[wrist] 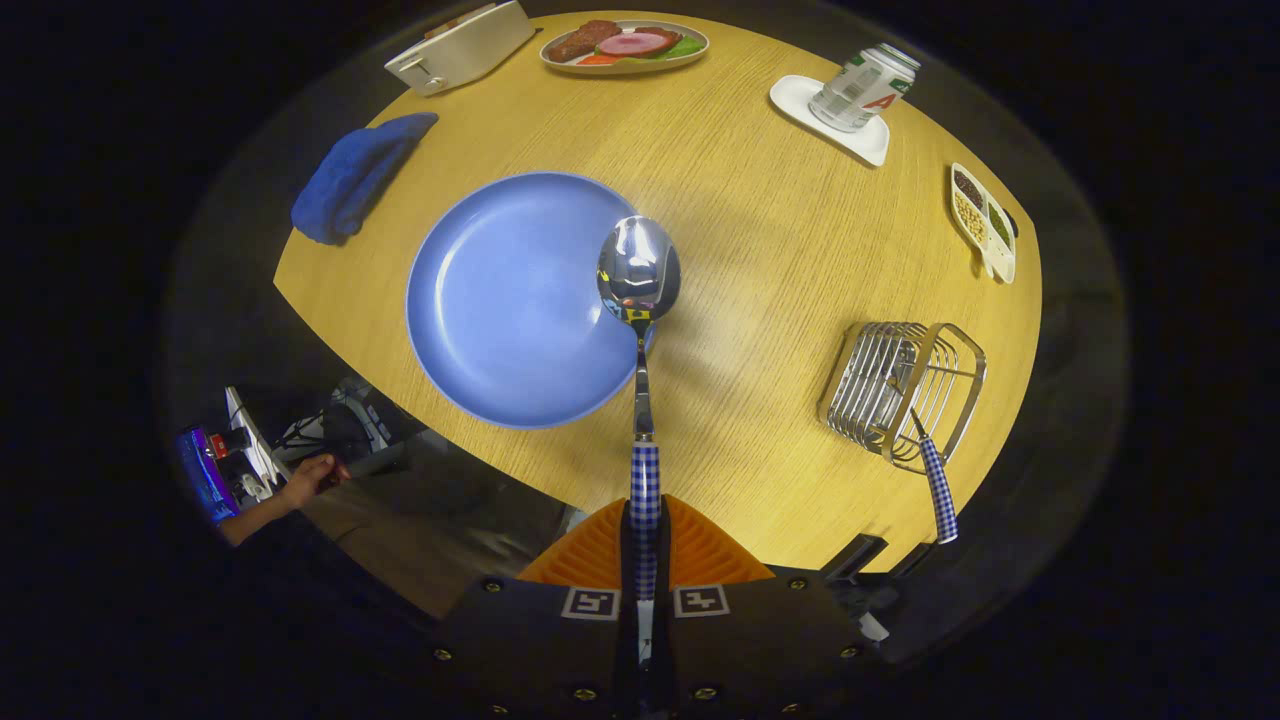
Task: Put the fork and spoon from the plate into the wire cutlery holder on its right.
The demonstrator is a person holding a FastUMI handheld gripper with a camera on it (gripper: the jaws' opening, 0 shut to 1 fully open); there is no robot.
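Taking the round blue plate [500, 300] as the landmark: it lies bare on the wooden table [760, 250], smooth and matte, with a soft folded blue cloth [350, 175] just beyond its left rim. Over the plate's right rim hangs the spoon [640, 270], its polished bowl mirror-bright; the gripper [645, 545] pinches its checked handle between both fingers, lifted clear of the plate. Well right of the plate sits the wire cutlery holder [900, 390], an open basket of thin chrome rods, and the fork [935, 480] already leans in it, checked handle sticking out. The spoon looks due to follow: carry it right of the plate, tip the bowl downward and aim beside the fork, since slick metal may slide or catch in the wires
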